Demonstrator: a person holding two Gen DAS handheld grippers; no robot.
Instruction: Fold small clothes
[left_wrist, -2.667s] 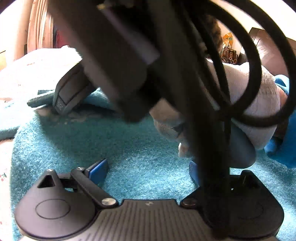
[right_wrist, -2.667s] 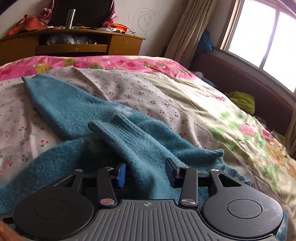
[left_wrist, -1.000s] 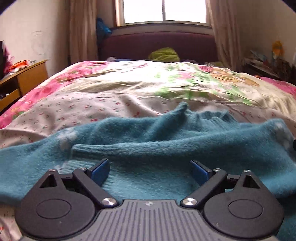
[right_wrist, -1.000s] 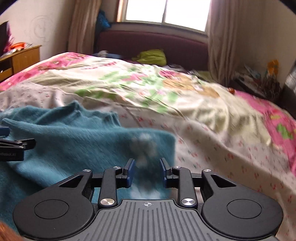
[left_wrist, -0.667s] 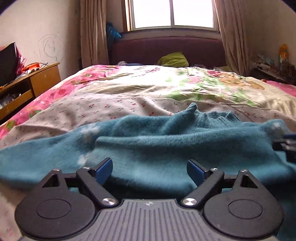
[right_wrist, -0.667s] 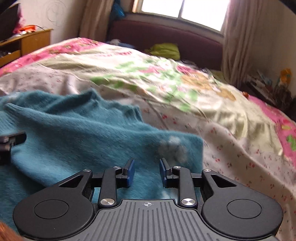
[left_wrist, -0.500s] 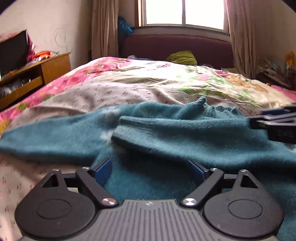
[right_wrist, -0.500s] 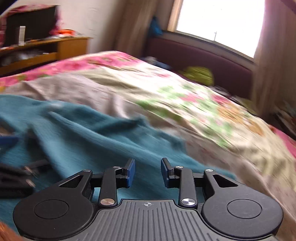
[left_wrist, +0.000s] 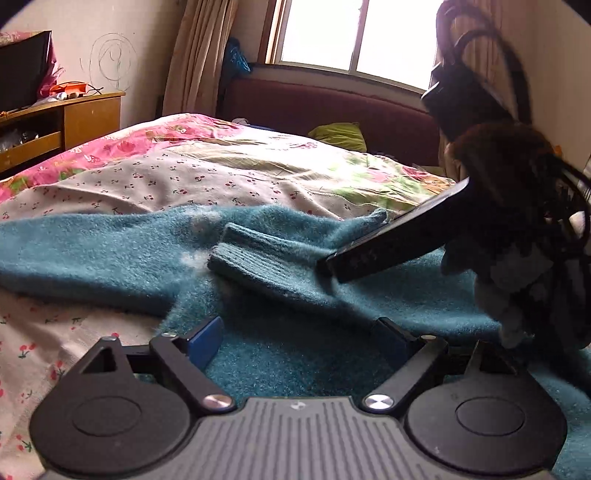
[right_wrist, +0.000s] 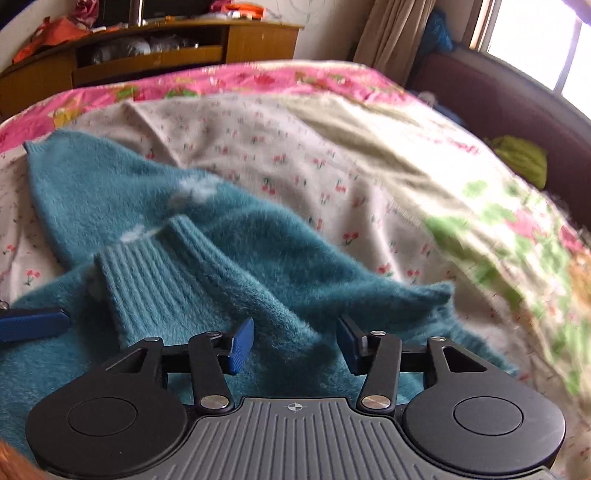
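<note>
The left gripper (left_wrist: 297, 341) is hovering wide open, holding nothing, over the teal sweater (left_wrist: 295, 354); the right gripper (right_wrist: 295, 341) is gaping likewise, a folded sleeve (right_wrist: 159, 291) lying just ahead, the flowered bedspread (right_wrist: 369, 147) stretching beyond.

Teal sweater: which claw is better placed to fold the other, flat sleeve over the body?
Probably left. The left claw is open, nearest the flat sleeve; the right claw hovers over the folded sleeve.

sweater (left_wrist: 110, 254) on bed (left_wrist: 229, 173), cuff (left_wrist: 255, 258) atop
</note>
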